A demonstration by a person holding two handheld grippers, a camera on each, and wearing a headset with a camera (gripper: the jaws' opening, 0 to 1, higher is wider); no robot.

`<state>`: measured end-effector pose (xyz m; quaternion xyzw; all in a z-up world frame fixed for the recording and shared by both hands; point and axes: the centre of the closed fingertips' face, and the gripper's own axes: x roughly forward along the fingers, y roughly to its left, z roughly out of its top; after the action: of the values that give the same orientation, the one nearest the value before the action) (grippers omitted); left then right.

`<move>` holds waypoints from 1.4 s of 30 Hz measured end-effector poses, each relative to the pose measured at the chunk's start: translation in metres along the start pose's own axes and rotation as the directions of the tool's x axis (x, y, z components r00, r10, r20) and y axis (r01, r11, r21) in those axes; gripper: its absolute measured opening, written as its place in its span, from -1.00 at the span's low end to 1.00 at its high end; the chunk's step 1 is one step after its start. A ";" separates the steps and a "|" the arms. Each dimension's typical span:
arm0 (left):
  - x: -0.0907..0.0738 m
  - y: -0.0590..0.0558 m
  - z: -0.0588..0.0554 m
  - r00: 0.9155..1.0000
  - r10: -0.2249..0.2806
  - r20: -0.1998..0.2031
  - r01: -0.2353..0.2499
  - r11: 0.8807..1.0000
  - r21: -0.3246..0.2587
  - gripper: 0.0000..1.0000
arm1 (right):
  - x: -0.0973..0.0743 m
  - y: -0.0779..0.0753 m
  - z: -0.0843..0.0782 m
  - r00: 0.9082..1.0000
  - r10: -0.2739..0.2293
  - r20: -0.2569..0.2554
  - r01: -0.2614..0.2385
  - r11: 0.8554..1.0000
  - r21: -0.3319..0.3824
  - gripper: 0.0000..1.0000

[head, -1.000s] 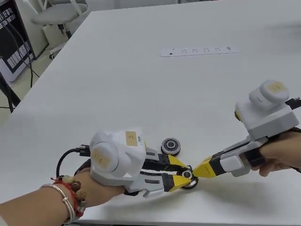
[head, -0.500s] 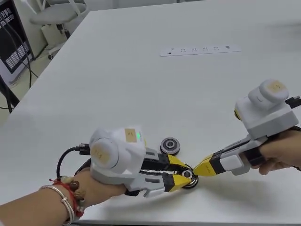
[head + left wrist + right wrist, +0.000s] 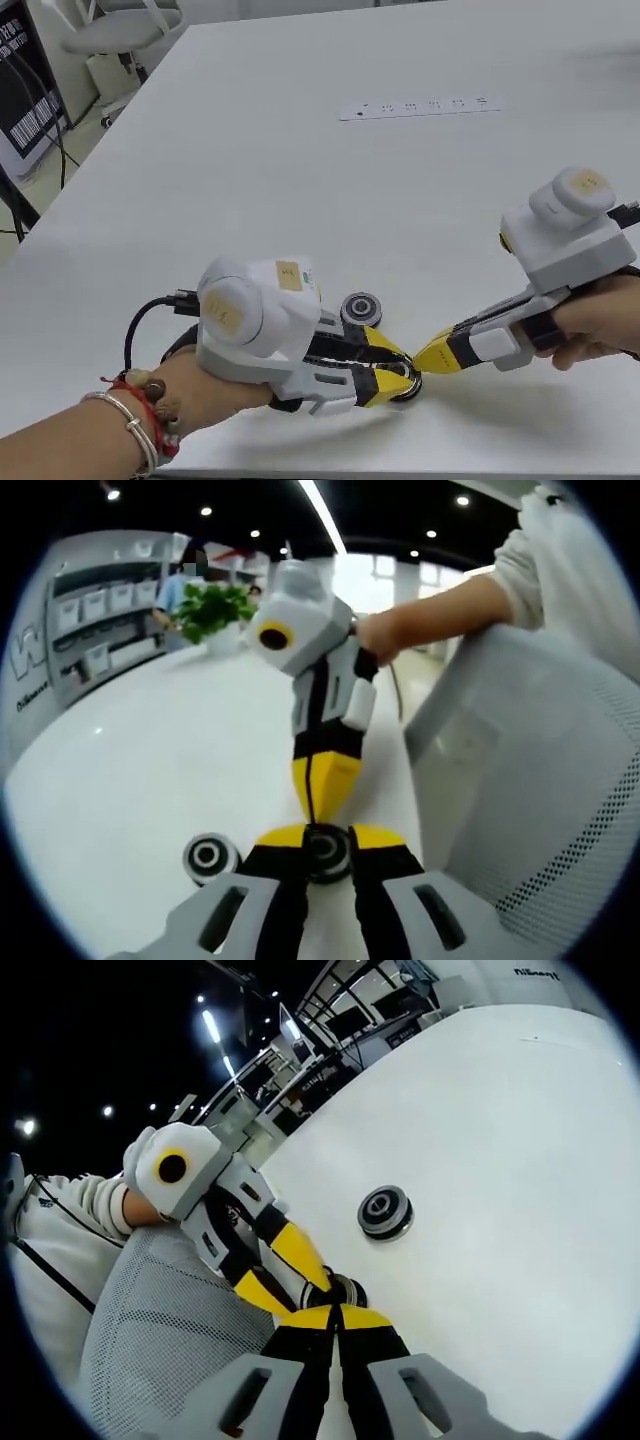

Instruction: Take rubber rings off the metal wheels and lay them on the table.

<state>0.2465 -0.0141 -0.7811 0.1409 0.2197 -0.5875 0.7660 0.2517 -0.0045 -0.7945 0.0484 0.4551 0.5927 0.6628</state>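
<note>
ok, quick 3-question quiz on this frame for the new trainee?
1. True or false: the left gripper holds a wheel between its jaws.
2. The second wheel is:
A. in the right gripper
B. lying free on the table
C. stacked on the first wheel
3. Fill in: the right gripper points its tips at the held wheel's rim, with its jaws ____ (wide apart / together).

Key: 1 true; 2 B; 3 together.
</note>
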 end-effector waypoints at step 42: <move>-0.084 0.030 0.026 0.971 0.221 0.085 -0.221 0.975 -0.011 0.28 | -0.014 0.018 0.033 0.992 0.026 0.124 -0.024 1.000 -0.016 -1.00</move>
<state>0.2614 0.0521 -0.7174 0.1386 0.1700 -0.5038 0.8355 0.2621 0.0050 -0.7566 0.0861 0.4079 0.6002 0.6826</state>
